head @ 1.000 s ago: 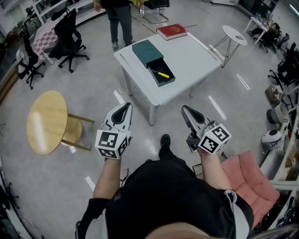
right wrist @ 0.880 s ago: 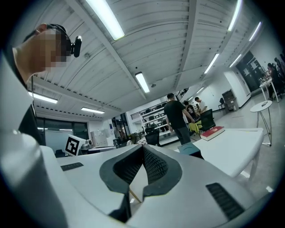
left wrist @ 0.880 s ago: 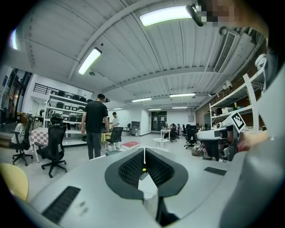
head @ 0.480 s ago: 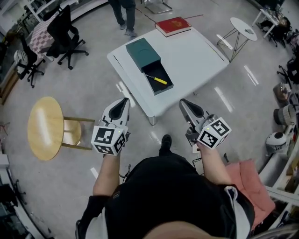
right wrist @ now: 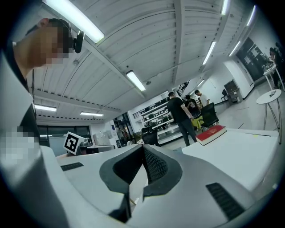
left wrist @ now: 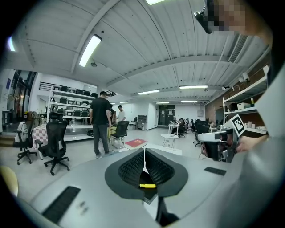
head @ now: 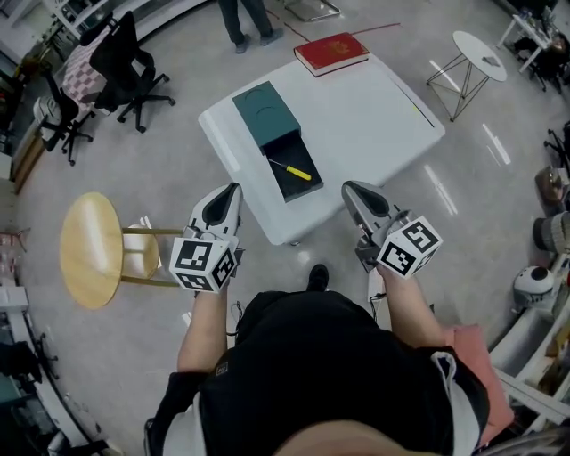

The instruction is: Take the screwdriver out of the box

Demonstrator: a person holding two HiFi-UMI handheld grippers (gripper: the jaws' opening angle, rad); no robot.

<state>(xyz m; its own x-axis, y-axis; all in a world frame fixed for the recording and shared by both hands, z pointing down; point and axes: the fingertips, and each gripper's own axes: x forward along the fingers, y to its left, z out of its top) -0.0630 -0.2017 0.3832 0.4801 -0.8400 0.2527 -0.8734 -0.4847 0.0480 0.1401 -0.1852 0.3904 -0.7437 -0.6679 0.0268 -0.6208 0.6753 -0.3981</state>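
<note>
A dark teal box (head: 262,110) lies on the white table (head: 374,116), its drawer (head: 287,176) pulled open toward me. Inside the drawer lies a screwdriver (head: 297,171) with a yellow handle. My left gripper (head: 232,191) hovers just short of the table's near edge, left of the drawer, jaws shut and empty. In the left gripper view the yellow handle (left wrist: 147,185) shows ahead through the hollow below the shut left gripper tips (left wrist: 144,153). My right gripper (head: 350,189) is at the near edge to the drawer's right, shut and empty; its tips (right wrist: 143,150) meet in the right gripper view.
A red book (head: 331,52) lies at the table's far edge. A round wooden stool (head: 89,251) stands to the left, black office chairs (head: 125,62) farther back, a small white side table (head: 479,55) at the right. A person (head: 245,22) stands beyond the table.
Both grippers have come forward level toward the table; the table and box now sit closer and lower in the head view. Both stay shut.
</note>
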